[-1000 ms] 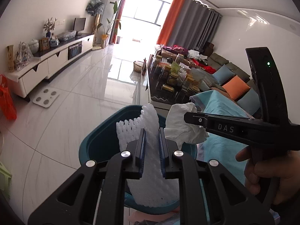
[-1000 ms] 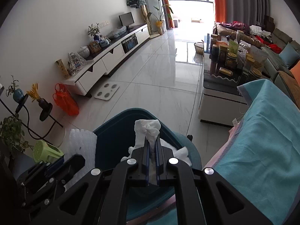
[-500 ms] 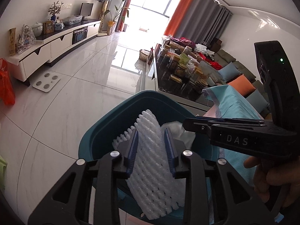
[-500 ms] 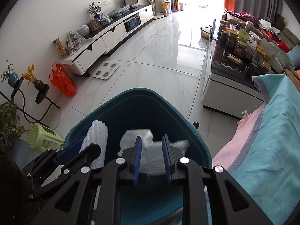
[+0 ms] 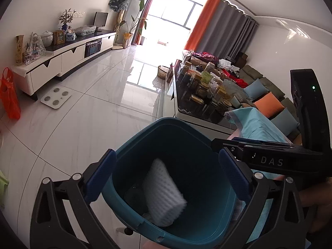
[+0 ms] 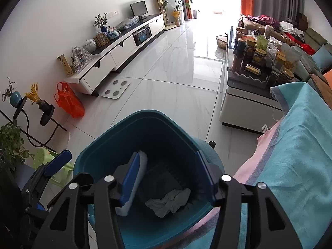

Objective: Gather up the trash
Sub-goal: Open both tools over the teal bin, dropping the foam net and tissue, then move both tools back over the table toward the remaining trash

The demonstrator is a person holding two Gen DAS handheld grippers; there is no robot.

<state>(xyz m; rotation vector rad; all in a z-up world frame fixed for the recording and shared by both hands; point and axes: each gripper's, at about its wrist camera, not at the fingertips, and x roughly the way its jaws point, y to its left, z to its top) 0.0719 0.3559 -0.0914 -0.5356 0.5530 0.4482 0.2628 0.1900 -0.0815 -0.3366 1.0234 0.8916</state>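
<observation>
Glossy white floor tiles surround the teal bin (image 5: 166,137). Left view: the left gripper (image 5: 166,176) has sprung wide, its foam netting (image 5: 164,195) now dropped inside. Right view: the right gripper (image 6: 166,176) is likewise released, its crumpled tissue (image 6: 169,201) lying on the bin's near floor. Both pieces are binned.

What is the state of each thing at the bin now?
left tool: open, holds nothing, over the bin
right tool: open, holds nothing, over the bin
teal bin: upright, no lid on it
white foam net: inside the bin, blurred
crumpled tissue: lies at the bin bottom
</observation>
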